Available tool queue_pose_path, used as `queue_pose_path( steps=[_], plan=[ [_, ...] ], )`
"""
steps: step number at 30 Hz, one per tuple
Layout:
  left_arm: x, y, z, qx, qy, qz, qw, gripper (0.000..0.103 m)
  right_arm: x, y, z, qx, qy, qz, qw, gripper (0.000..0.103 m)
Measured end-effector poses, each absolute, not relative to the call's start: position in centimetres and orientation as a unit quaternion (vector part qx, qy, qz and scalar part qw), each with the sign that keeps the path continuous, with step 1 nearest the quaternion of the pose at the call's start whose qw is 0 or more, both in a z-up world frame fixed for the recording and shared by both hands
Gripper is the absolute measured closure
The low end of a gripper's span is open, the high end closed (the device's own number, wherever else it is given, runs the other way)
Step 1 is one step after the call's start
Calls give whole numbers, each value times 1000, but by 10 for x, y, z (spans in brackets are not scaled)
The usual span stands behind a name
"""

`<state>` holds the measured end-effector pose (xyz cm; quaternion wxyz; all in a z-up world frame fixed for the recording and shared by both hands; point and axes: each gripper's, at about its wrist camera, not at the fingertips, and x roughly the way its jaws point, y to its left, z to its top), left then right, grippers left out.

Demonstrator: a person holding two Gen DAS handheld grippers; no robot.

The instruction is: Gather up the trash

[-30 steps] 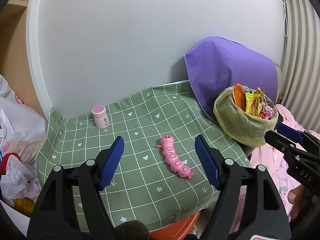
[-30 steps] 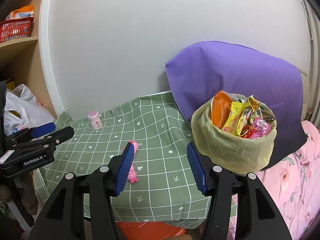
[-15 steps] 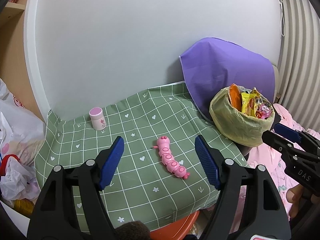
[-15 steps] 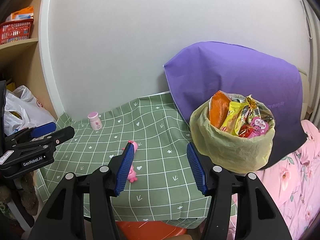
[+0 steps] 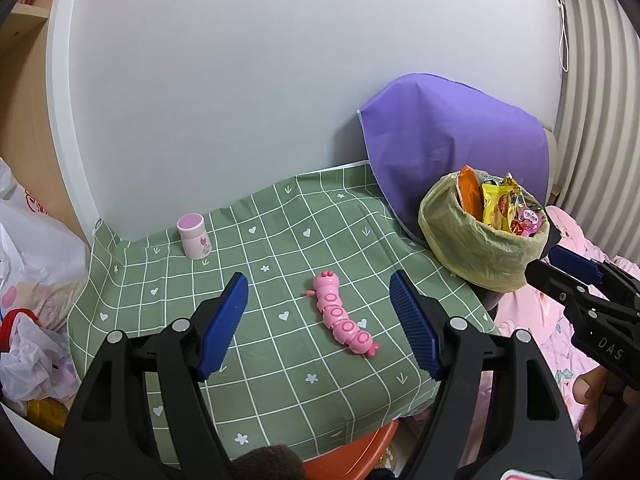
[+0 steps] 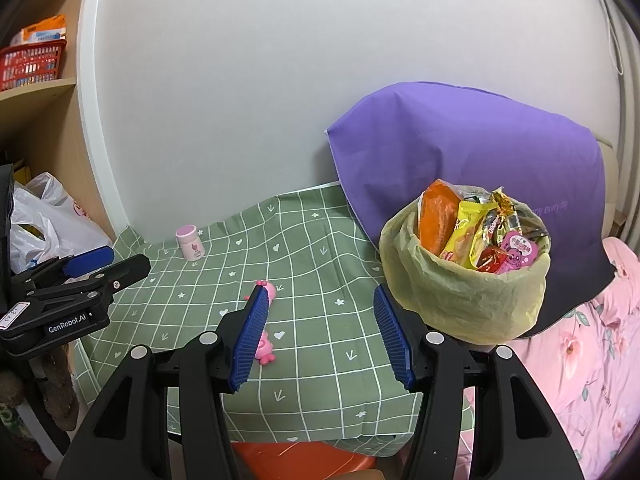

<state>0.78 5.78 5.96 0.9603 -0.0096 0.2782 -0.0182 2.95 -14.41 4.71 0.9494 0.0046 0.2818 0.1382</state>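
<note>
left gripper (image 5: pixel 320 312): hovers above the desk's near edge, pointing down and away at a slant; jaws spread wide, nothing between the pads.
right gripper (image 6: pixel 318 332): same slanted pose, lower centre of its view; jaws spread, a bit narrower, nothing held.
cross views: right gripper shows at the right edge of the left view, tip just beside the trash bag; left gripper shows at the left edge of the right view.
hand: only part of one visible, lower right of the left view, behind the right gripper's body.
desk (image 5: pixel 280 216): green checked cloth covers it; front edge cut off by the gripper bodies.
trash bag (image 6: pixel 464 300): yellowish liner full of snack wrappers (image 6: pixel 476 232), right of centre, off the desk's right edge; what it sits on is hidden.
pink caterpillar toy (image 5: pixel 344 324): lies on the cloth, framed between the left jaws in that view; in the right view its middle is hidden behind the left-hand pad.
pink-capped bottle (image 5: pixel 194 236): upright, far left of the cloth, well apart from both grippers.
purple cloth (image 6: pixel 460 152): drapes something unseen behind the bag.
</note>
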Motion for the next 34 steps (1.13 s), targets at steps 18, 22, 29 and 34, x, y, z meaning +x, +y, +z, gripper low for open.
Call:
queue_pose_path(
  steps=[18, 22, 29, 34],
  plan=[
    [3, 54, 60, -4, 270, -17, 963, 33, 29, -146, 49, 5, 278, 137, 951, 51],
    [2, 54, 60, -1, 264, -13, 964, 33, 31, -147, 48, 5, 279, 137, 950, 51],
    [17, 66, 50, -21, 293, -4, 956, 33, 45, -148, 40, 2, 287, 142, 947, 50],
    [53, 106, 22, -56, 315, 64, 945, 33, 97, -127, 14, -32, 319, 202, 925, 44]
  ],
)
